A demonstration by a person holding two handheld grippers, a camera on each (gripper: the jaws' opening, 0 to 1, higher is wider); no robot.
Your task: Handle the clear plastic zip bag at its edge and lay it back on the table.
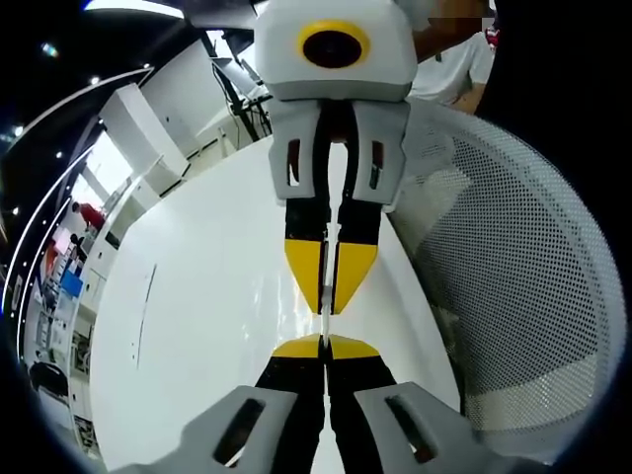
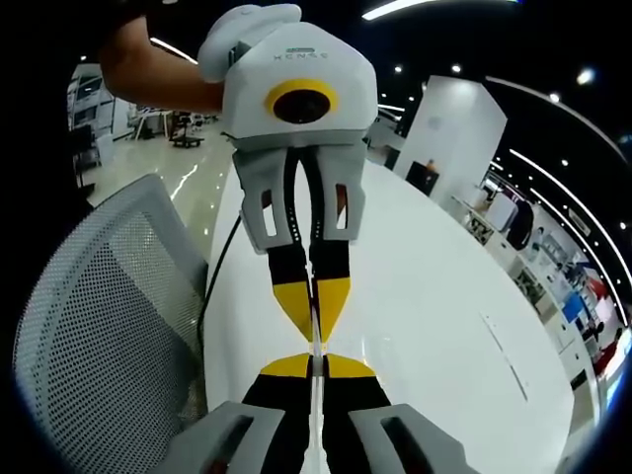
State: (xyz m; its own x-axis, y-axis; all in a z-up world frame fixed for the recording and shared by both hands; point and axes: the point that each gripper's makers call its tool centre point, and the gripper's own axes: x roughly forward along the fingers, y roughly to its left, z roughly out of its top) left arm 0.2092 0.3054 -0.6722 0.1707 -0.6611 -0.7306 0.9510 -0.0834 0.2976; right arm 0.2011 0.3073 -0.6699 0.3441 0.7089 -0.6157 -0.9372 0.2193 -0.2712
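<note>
I am holding the bag [image 1: 324, 296] edge-on at frame centre, left gripper [image 1: 325, 345] and right gripper [image 2: 316, 365] both pinching it tip to tip above the table [image 1: 197, 296]; next, I judge, lowering and letting go.

Left gripper [image 1: 324, 343]: grey slotted jaw bodies, black finger sections, yellow pointed tips. Right gripper [image 2: 315, 363]: same grey, black and yellow build; white housing behind the fingers.

Clear zip bag [image 1: 324, 296] edge-on, taut between tools
</note>
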